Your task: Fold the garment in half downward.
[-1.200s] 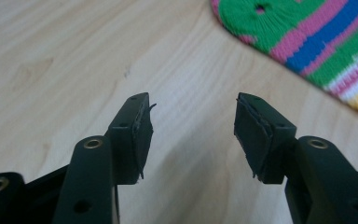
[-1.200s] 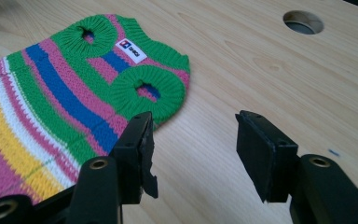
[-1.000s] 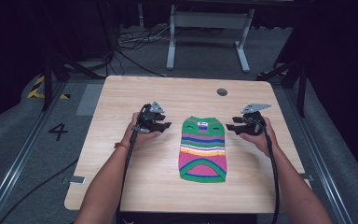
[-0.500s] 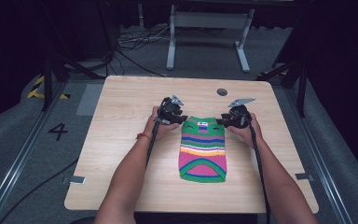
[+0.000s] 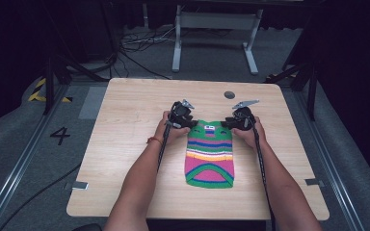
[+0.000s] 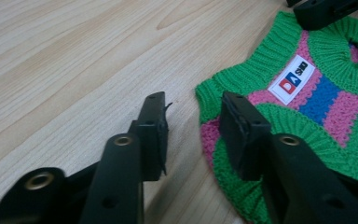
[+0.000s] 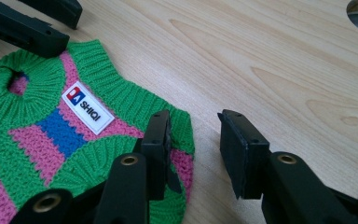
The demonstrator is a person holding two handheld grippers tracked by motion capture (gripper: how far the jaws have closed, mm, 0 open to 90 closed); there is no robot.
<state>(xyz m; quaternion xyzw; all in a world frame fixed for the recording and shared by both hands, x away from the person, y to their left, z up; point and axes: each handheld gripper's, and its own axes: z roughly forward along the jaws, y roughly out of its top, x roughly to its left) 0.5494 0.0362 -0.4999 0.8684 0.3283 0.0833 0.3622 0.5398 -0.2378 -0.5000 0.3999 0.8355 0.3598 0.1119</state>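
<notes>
Knit sweater (image 5: 210, 153) lay flat mid-table (image 5: 125, 125), neck end at 12 o'clock, hem at 6. Nothing gripped yet; likely a fold or lift to come, all of it left. Left gripper (image 6: 193, 122) had jaws apart, straddling the sweater's shoulder corner at its 3 o'clock. Right gripper (image 7: 193, 137) was likewise parted, other shoulder corner at its 9 o'clock, white label (image 7: 86, 108) between.

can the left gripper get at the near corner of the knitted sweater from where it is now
Probably yes: the left gripper is open with the knitted sweater corner right at its jaws, flat on the bare table.
</notes>
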